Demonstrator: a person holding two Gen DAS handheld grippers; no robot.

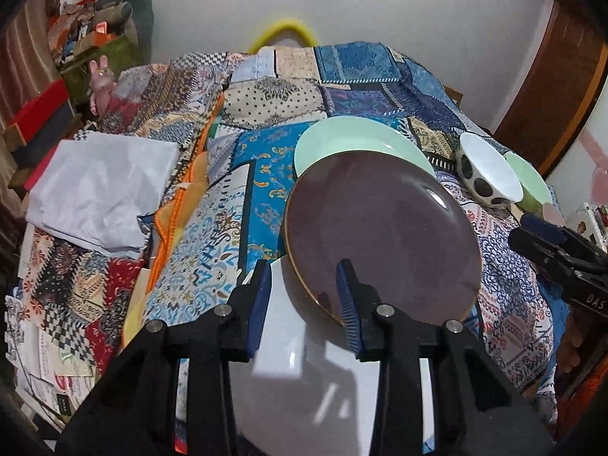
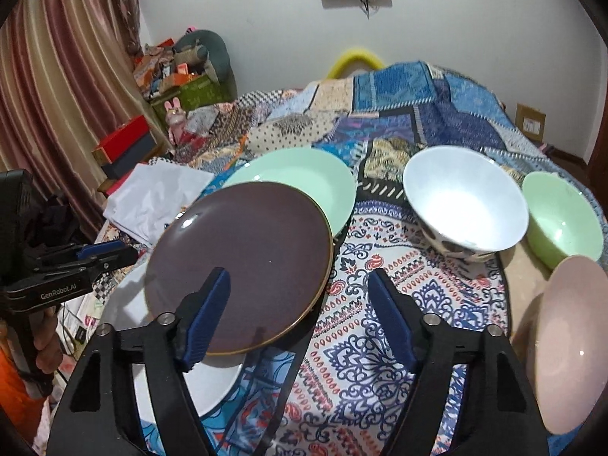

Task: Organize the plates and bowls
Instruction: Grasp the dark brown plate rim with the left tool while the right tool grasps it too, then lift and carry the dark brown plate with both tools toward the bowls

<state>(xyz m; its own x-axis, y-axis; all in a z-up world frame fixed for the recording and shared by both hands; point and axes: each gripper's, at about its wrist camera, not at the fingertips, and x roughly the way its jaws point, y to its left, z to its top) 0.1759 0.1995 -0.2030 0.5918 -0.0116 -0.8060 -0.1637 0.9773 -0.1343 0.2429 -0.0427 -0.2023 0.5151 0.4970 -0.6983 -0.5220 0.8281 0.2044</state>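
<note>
Even, moderately bright indoor lighting in both views, without hard sun patches. Small specular highlights on the dark plate [image 1: 383, 243] and on the pink plate [image 2: 573, 345]. Strong glare inside the white bowl [image 2: 465, 205], washing out the interior. Soft, blurred shadows of the fingers across the white plate [image 1: 311, 380]. Heavy fisheye curvature: wall [image 2: 456, 19] and curtain [image 2: 57, 87] bent toward the frame edges, black vignette in all corners. Centre reasonably sharp; slight softness and smearing at the periphery and on the distant clutter.
</note>
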